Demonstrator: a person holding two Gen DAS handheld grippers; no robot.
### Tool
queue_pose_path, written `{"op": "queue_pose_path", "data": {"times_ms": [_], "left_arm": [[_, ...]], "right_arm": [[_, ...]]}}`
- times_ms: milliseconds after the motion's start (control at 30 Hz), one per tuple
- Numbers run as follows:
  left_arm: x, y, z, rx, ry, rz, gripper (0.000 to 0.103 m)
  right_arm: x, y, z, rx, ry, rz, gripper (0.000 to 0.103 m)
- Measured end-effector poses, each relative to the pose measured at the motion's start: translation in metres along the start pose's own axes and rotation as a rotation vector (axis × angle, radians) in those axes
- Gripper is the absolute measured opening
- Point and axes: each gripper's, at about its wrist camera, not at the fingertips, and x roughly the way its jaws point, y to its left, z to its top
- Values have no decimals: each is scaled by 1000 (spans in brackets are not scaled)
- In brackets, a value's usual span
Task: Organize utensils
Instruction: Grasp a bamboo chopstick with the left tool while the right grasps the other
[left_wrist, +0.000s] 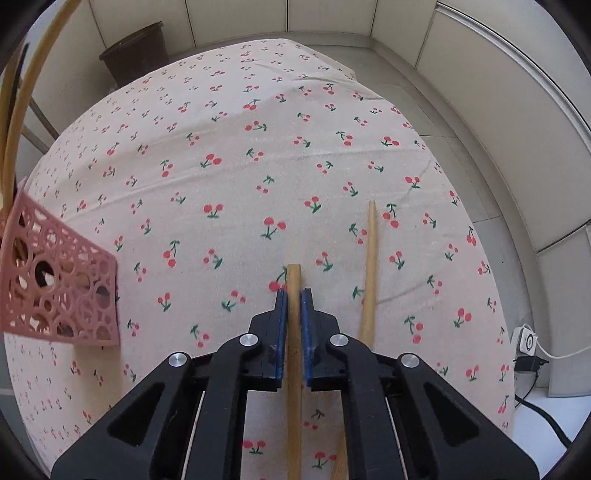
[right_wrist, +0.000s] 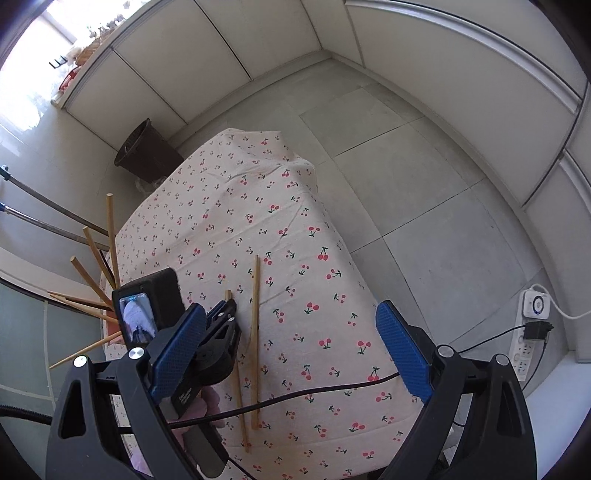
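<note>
Two wooden chopsticks lie on the cherry-print tablecloth (left_wrist: 221, 166). My left gripper (left_wrist: 294, 295) has its blue pads close around one chopstick (left_wrist: 294, 280), which runs back between the fingers. The second chopstick (left_wrist: 369, 266) lies free just to the right. A pink perforated holder (left_wrist: 59, 284) stands at the left with several chopsticks in it. In the right wrist view my right gripper (right_wrist: 291, 354) is open and empty, high above the table; below it are the left gripper (right_wrist: 218, 332), the held chopstick (right_wrist: 236, 387) and the free chopstick (right_wrist: 255, 332). The holder's chopsticks (right_wrist: 92, 280) fan out at the left.
A dark brown waste bin (right_wrist: 147, 151) stands on the floor beyond the table's far end. A white power strip with plug (right_wrist: 532, 325) and cables lies on the floor at the right. A black cable (right_wrist: 314, 395) crosses the table near its front edge.
</note>
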Motion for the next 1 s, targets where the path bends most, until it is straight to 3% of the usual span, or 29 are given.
{"op": "queue_pose_path", "data": {"times_ms": [100,200,400,700,767,933,1000], "left_arm": [[-11,9,-15,-11,10,-32,7],[-28,15,-29,23,-14,-34,7],[-95,47,-55,-31,-113,-91,7],[-187,101,-91,-151,-333,-138,7],[-199,107,-93,-166,-370,-146,7],[-223,117,-101,-179,-434,-148,7],[-231,120,-105,-181,-449,-150,7]], "right_arm": [[18,2,3,16,36,7,90],[44,0,9,66,98,67,90],[85,4,14,171,108,68,90],[149,52,8,42,125,-132,79],[160,57,6,15,135,-159,73],[176,74,1,-66,123,-228,71],[179,81,0,-116,106,-266,52]]}}
